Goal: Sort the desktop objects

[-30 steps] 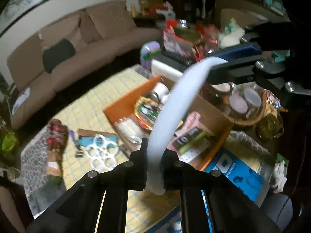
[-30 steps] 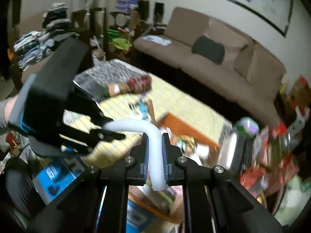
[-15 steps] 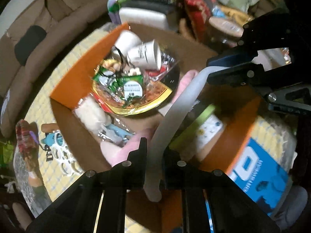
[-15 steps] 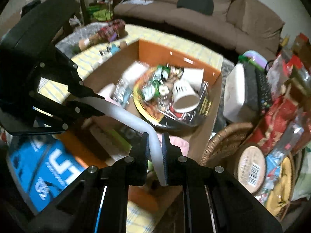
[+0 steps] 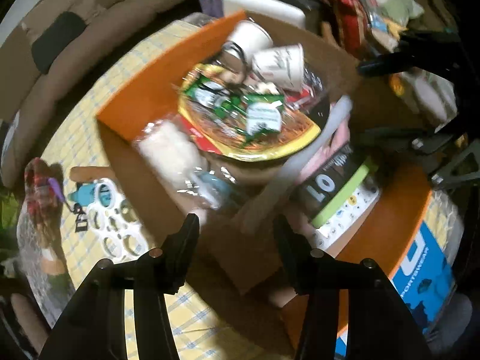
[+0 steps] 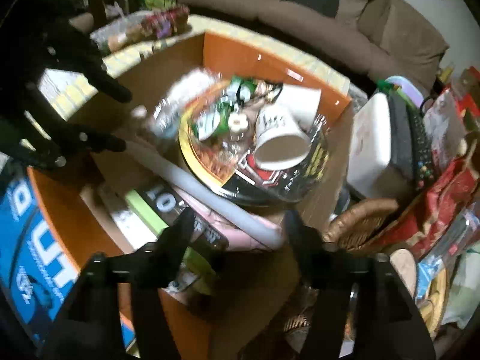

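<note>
Where it lies inside the open orange-walled cardboard box point(image 5: 144, 102), the long pale-grey flexible foam strip point(image 6: 192, 183) rests slantwise across a black-and-green flat packet point(image 6: 159, 207) and a pink item point(image 6: 240, 234), one end beside the round yellow-rimmed bowl of snack packets point(image 5: 270, 147). Left tongs point(image 5: 237, 225): jaws opening, strip end between them but no pad pressing; released. Right tongs point(image 6: 237, 222): jaws opening, strip's bent end between them, loose; released.

In the box also: two white paper cups point(image 6: 285, 138) tipped on the bowl, a clear-wrapped white bundle point(image 5: 171, 147) against the left side. The bowl and packet crowd the strip from both sides.

Outside the box: blue printed carton point(image 5: 423, 273), white plastic six-ring holder point(image 5: 114, 222) on the yellow checked cloth point(image 5: 72, 138), white rectangular case point(image 6: 372, 147), woven brown basket point(image 6: 360, 219), red snack bags point(image 6: 444, 198), brown sofa point(image 6: 360, 24) behind.

Against the earlier frames: both tongs were clenched on the strip, which arched in the air between them above the box; half a second ago it was lowered, still gripped. Now it lies on the contents, both grips let go.
</note>
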A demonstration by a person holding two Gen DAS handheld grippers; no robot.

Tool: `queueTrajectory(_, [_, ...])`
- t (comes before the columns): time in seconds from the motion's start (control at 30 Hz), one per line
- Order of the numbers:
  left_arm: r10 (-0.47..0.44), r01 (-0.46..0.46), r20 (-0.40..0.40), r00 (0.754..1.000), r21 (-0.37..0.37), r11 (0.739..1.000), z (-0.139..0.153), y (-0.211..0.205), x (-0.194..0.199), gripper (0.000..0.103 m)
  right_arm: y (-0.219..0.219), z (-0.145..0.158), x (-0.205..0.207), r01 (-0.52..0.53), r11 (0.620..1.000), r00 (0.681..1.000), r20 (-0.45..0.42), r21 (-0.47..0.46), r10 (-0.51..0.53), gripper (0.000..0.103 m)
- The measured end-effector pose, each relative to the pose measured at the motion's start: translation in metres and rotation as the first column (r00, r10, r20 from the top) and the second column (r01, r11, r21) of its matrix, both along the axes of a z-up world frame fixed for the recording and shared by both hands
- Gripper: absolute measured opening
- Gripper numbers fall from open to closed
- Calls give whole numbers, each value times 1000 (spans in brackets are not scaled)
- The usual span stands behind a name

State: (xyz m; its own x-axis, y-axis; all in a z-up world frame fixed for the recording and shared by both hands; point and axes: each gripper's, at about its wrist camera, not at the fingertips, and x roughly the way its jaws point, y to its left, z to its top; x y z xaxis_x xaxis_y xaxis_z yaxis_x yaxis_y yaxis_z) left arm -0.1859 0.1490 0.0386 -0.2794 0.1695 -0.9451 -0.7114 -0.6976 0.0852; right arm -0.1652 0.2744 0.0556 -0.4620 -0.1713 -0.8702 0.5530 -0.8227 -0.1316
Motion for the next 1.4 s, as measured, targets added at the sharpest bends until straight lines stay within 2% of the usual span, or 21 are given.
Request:
queueTrajectory(0.1, [58, -58, -3, 998, 86, 995, 21, -25, -3, 56, 10, 26, 1, 34, 996, 999, -21, -78, -35, 62])
queueTrajectory(0.17, [115, -115, 6, 993, 149, 982, 33, -48, -8, 65, 12, 43, 2, 49, 991, 998, -23, -124, -52, 62])
queueTrajectory(0.27, [210, -207, 9, 978, 217, 954, 44, -93, -18, 77, -1, 64, 3, 36, 989, 998, -39, -146, -42, 62])
queueTrajectory(0.33, [282, -279, 25, 959, 246, 928, 44, -126, -26, 81, -14, 73, 4, 19, 987, 998, -49, -157, -27, 62])
queueTrajectory(0.43, [365, -369, 66, 929, 263, 891, 32, -164, -34, 81, -40, 83, 3, -6, 983, 999, -53, -183, -4, 62])
queueTrajectory(0.53, [423, -428, 81, 902, 275, 861, 15, -185, -39, 81, -64, 89, 3, -6, 973, 998, -61, -229, -8, 62])
queueTrajectory(0.6, [417, -428, 101, 903, 297, 854, 3, -190, -37, 81, -70, 90, 2, 6, 954, 999, -39, -298, -18, 62])
queueTrajectory(0.7, [392, -432, 183, 902, 320, 844, -25, -187, -32, 81, -78, 87, 0, 38, 920, 999, 8, -390, -38, 62])
queueTrajectory(0.8, [387, -493, 332, 860, 348, 797, -59, -179, -26, 79, -82, 83, 0, 65, 900, 998, 36, -431, -55, 62])
queueTrajectory(0.83, [388, -529, 396, 832, 355, 771, -74, -176, -22, 77, -81, 81, 1, 69, 898, 998, 38, -435, -58, 62])
queueTrajectory(0.87, [398, -549, 420, 816, 343, 763, -82, -173, -20, 73, -81, 80, 2, 76, 897, 997, 37, -436, -67, 62])
queueTrajectory(1.0, [408, -562, 423, 809, 356, 746, -92, -163, -17, 71, -80, 75, 6, 91, 893, 996, 55, -441, -74, 62])
queueTrajectory(1.07, [446, -596, 422, 789, 352, 722, -90, -164, -23, 71, -81, 72, 8, 91, 898, 996, 57, -430, -74, 62])
queueTrajectory(1.17, [481, -624, 417, 771, 344, 702, -87, -163, -38, 71, -82, 69, 11, 95, 896, 995, 61, -434, -75, 62])
queueTrajectory(1.23, [477, -628, 432, 766, 339, 701, -88, -158, -45, 71, -82, 69, 10, 97, 895, 995, 60, -435, -79, 62])
queueTrajectory(1.33, [470, -621, 439, 766, 317, 716, -91, -148, -52, 73, -83, 67, 9, 100, 894, 995, 65, -437, -79, 62])
queueTrajectory(1.4, [477, -626, 439, 761, 306, 718, -91, -147, -56, 73, -84, 65, 8, 99, 895, 995, 68, -435, -77, 62])
